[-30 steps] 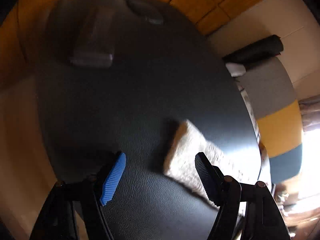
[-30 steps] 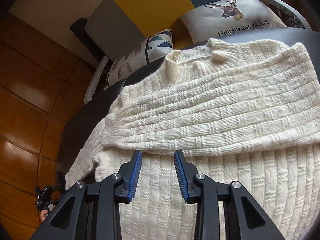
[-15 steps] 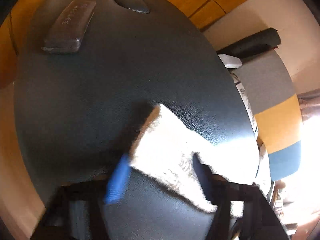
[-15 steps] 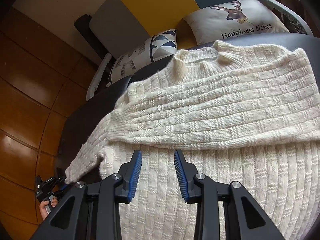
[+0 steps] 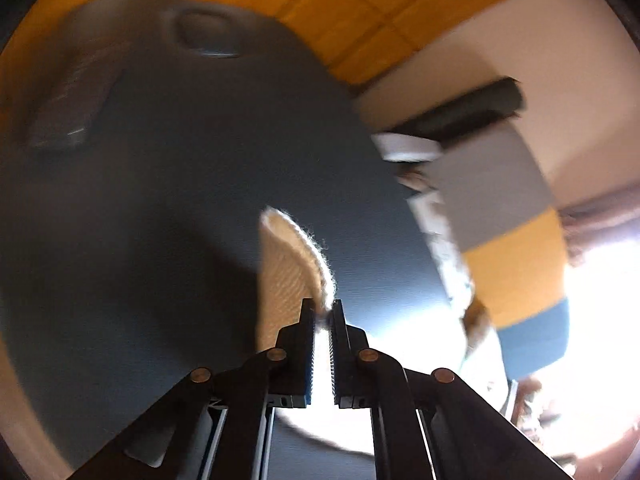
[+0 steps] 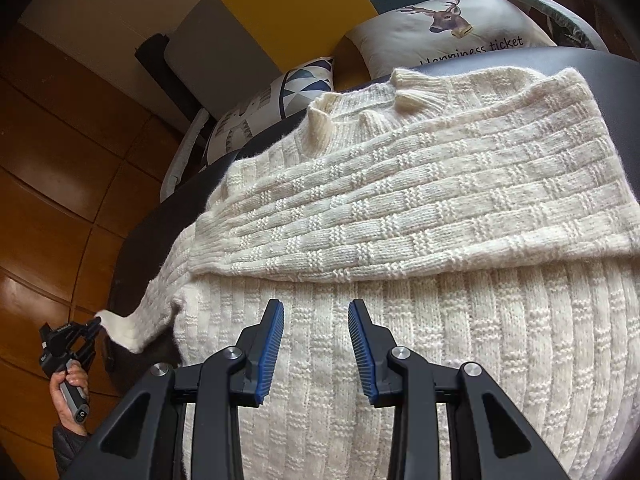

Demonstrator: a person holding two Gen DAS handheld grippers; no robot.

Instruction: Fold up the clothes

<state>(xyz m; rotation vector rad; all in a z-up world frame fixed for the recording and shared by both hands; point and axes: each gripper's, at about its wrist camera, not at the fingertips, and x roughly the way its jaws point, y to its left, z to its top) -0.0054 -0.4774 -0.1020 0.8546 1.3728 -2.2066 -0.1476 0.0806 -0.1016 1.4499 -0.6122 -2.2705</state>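
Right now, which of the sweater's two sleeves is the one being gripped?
The unfolded sleeve trailing off the sweater's left edge: the left gripper pinches its cuff. The other sleeve lies folded across the chest, untouched; the right gripper hovers open.

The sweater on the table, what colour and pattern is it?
Cream sweater, knitted in a blocky basket-weave texture; the right wrist view shows it best.

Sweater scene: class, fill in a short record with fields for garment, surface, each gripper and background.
garment: cream knit sweater, one sleeve folded across the chest
surface: dark table
left gripper: shut on the sleeve cuff, lifted off the table
right gripper: open, above the sweater body
background: deer cushion, wooden floor
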